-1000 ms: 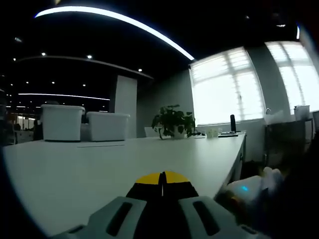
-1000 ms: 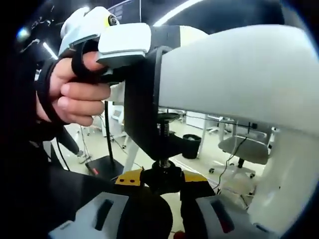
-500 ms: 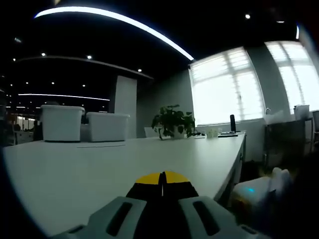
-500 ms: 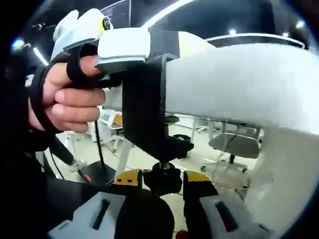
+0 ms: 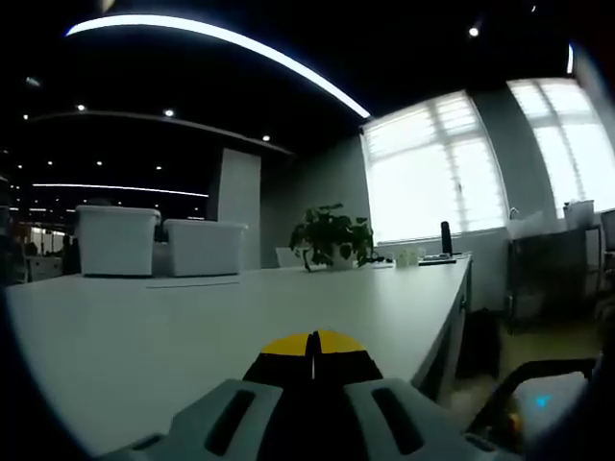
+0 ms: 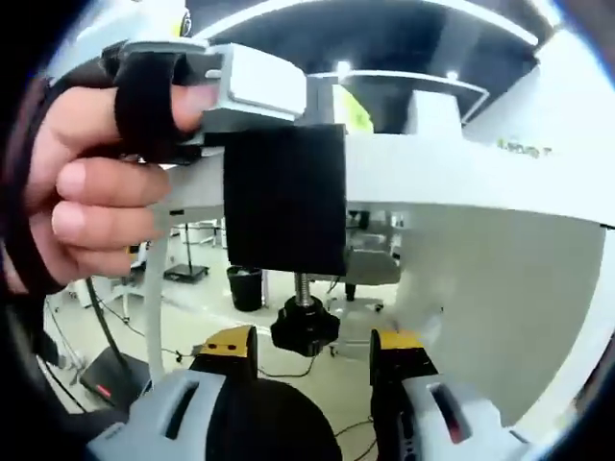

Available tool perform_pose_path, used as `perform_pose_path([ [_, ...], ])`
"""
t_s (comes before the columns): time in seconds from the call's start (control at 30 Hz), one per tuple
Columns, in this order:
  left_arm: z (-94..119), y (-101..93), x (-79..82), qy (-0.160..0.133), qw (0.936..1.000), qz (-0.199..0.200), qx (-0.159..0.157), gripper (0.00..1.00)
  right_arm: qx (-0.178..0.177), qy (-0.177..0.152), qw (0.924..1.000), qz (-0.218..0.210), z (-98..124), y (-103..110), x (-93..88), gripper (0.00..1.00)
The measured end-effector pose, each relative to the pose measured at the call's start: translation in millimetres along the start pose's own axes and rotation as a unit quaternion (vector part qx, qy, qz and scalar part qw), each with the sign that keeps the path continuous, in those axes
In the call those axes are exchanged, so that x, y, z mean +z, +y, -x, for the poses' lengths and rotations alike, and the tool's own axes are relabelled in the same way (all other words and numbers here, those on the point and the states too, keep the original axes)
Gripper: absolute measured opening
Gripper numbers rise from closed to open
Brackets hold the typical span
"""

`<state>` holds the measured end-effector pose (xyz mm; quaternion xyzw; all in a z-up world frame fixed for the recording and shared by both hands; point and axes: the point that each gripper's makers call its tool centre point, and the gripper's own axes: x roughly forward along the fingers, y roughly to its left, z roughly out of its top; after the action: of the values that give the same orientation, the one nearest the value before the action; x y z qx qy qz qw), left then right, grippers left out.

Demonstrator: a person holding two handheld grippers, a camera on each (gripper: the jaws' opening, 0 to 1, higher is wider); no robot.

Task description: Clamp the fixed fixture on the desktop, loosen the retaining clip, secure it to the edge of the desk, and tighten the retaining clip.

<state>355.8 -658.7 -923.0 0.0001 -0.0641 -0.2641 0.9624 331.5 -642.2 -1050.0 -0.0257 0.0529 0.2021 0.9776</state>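
Looking up from under the worktop (image 6: 480,182) edge in the right gripper view: the black clamp fixture (image 6: 284,197) straddles the edge, its body hanging down the front face. The threaded screw (image 6: 303,285) drops straight out of the fixture's underside and ends in a black lobed knob (image 6: 305,328).

Key relation: that knob sits just ahead of my right claw (image 6: 312,351), centred between the two yellow-tipped jaws. Jaws stand apart, one either side of the knob, holding nothing that I can see; any contact with the knob is too close to call. Screw axis runs vertical, in line with the claw's forward axis, so I'd judge tightening means closing on the knob and rolling the wrist about that axis.

Right claw is clearly the nearer one to the knob. My left hand (image 6: 96,182) is up at the left, wrapped around the handle of the left claw, which sits on top of the worktop at the fixture.

In the left gripper view the left claw (image 5: 312,348) looks along the white worktop top, yellow tips pressed together. Probably pinching the fixture's top, but I can't see what's between them.

Fixture looks matte black, blocky, C-shaped. Whether the screw pad has reached the worktop's underside I can't tell.
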Motion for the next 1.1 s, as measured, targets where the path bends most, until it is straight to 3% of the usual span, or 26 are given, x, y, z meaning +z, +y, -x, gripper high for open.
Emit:
perform_pose_path([
  [0.27, 0.5, -0.5, 0.8, -0.002, 1.0000, -0.001, -0.004, 0.01, -0.022, 0.006, 0.9997, 0.012, -8.0, -3.4, -1.2, 0.44],
  [0.37, 0.4, -0.3, 0.8, -0.002, 1.0000, -0.002, -0.004, 0.01, -0.031, 0.013, 0.9994, 0.013, -10.8, -8.1, -2.9, 0.36],
  [0.47, 0.5, -0.1, 0.8, -0.002, 1.0000, -0.002, -0.004, 0.01, -0.025, 0.013, 0.9996, 0.005, -11.0, -4.7, -3.0, 0.27],
  [0.73, 0.3, 0.4, 0.6, -0.001, 1.0000, -0.001, -0.003, 0.01, -0.015, 0.009, 0.9998, 0.002, -11.4, -2.2, -3.3, 0.26],
  [0.83, 0.3, 0.6, 0.3, 0.000, 1.0000, 0.000, -0.003, 0.01, 0.012, 0.011, 0.9999, -0.002, -12.1, 1.1, -3.8, 0.25],
  [0.97, 0.0, 0.9, 0.0, 0.002, 1.0000, 0.002, -0.003, 0.01, 0.079, 0.012, 0.9964, 0.029, -13.2, 4.5, -3.9, 0.25],
  [1.1, -0.2, 2.1, -0.2, 0.003, 1.0000, 0.002, 0.003, 0.01, 0.120, 0.014, 0.9918, 0.044, -14.8, 6.9, -3.6, 0.25],
])
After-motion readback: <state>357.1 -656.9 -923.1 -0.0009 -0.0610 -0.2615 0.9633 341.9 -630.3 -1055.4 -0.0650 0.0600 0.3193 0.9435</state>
